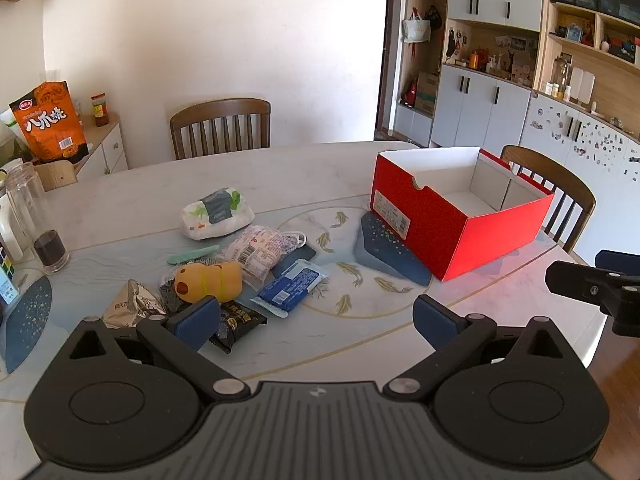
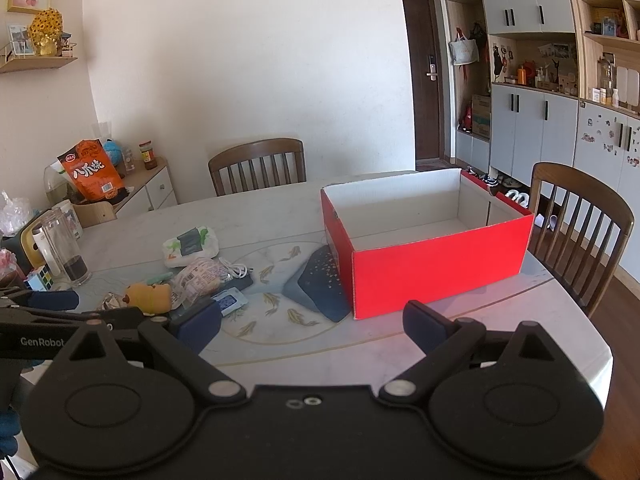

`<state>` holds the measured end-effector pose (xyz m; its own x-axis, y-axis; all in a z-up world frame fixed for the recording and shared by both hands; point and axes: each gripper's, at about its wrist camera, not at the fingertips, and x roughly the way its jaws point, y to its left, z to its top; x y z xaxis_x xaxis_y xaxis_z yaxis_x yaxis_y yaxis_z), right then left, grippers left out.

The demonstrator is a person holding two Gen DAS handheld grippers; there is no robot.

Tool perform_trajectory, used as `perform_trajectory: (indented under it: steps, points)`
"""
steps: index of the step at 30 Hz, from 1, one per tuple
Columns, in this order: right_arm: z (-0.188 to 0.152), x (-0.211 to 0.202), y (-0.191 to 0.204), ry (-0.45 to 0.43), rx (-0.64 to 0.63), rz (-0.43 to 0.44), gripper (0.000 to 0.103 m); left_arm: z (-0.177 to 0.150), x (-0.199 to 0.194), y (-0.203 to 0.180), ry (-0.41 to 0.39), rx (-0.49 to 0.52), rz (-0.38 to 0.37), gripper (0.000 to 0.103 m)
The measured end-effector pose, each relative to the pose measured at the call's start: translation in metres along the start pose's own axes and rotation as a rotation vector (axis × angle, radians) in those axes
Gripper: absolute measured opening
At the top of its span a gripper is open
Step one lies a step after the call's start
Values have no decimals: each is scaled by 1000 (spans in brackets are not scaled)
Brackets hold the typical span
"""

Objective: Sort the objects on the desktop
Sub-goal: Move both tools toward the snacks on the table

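A pile of small items lies on the table left of centre: a yellow plush toy (image 1: 210, 281), a blue snack packet (image 1: 291, 287), a black packet (image 1: 238, 326), a silver packet (image 1: 132, 309), a clear bag of sweets (image 1: 258, 253), a green stick (image 1: 193, 254) and a pack of wet wipes (image 1: 216, 213). An open red box (image 1: 460, 212) stands empty at the right, also in the right wrist view (image 2: 436, 264). My left gripper (image 1: 316, 322) is open, just short of the pile. My right gripper (image 2: 312, 324) is open and empty before the box.
A glass tumbler (image 1: 38, 220) and an orange snack bag (image 1: 50, 120) stand at the left. Wooden chairs are at the far side (image 1: 220, 126) and right side (image 1: 560, 196) of the table. The right gripper's finger (image 1: 588, 284) shows at the right edge.
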<state>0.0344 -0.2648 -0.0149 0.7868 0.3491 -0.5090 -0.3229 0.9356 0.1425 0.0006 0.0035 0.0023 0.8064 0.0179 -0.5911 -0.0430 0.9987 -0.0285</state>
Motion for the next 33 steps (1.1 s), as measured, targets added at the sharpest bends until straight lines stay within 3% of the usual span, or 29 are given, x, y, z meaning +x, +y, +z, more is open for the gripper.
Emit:
perform_trajectory:
  steps: [18, 33]
  points:
    - [3, 2, 5, 0, -24, 34, 98, 0, 3, 8, 6, -30, 8, 103]
    - [4, 42, 40, 22, -77, 68, 98, -1, 19, 53, -19, -55, 53, 103]
